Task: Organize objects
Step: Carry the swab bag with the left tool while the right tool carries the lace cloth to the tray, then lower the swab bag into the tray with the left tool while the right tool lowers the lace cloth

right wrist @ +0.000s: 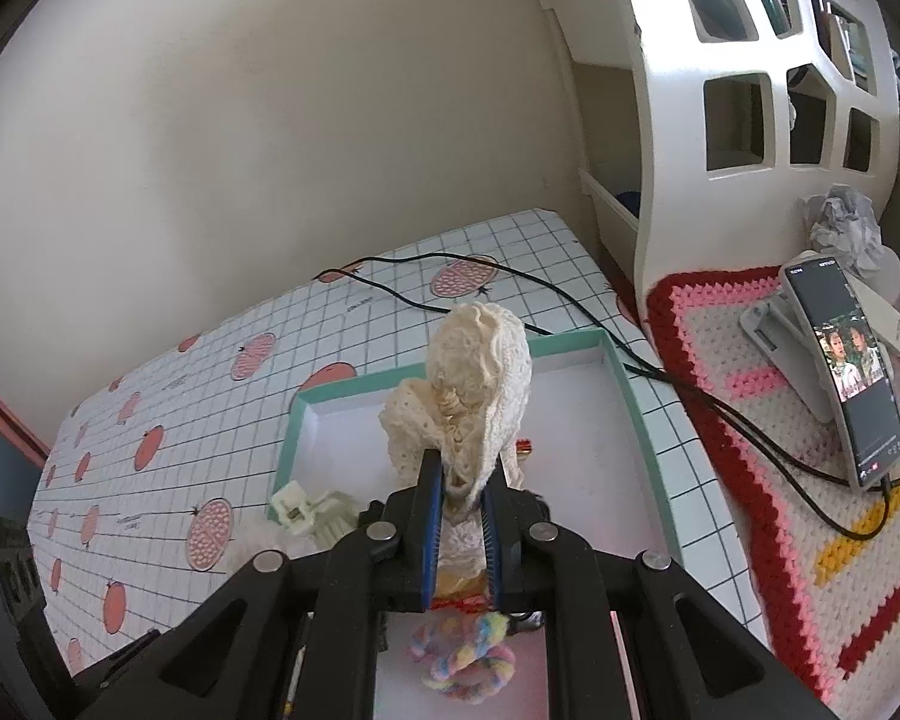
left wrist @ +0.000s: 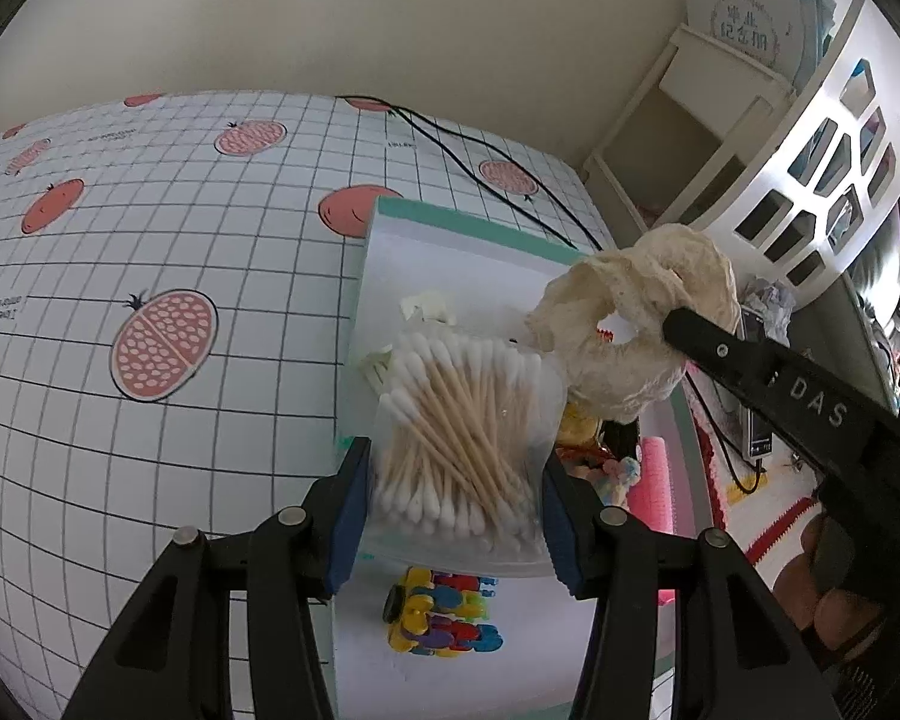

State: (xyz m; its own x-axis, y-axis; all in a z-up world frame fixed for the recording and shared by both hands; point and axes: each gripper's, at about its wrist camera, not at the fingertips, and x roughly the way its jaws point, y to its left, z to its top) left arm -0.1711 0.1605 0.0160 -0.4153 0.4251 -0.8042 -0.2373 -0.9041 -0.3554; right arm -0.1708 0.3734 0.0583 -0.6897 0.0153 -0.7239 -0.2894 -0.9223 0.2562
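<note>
My left gripper (left wrist: 456, 480) is shut on a clear bag of cotton swabs (left wrist: 459, 420), held above a shallow white tray with a teal rim (left wrist: 468, 228). My right gripper (right wrist: 459, 480) is shut on a cream lace scrunchie (right wrist: 474, 372), lifted over the same tray (right wrist: 444, 366); in the left wrist view the scrunchie (left wrist: 630, 312) hangs at the right with the black finger across it. Coloured clips (left wrist: 444, 612) lie in the tray below the bag. A pastel scrunchie (right wrist: 465, 657) and white hair claws (right wrist: 312, 510) lie in the tray near my right gripper.
The tray rests on a gridded tablecloth (left wrist: 150, 240) with pomegranate prints. A black cable (right wrist: 570, 294) runs across the table to a phone on a stand (right wrist: 840, 360) on a crocheted mat (right wrist: 780, 510). A white cut-out shelf (right wrist: 750, 60) stands at the right, crumpled paper (right wrist: 846, 222) beside it.
</note>
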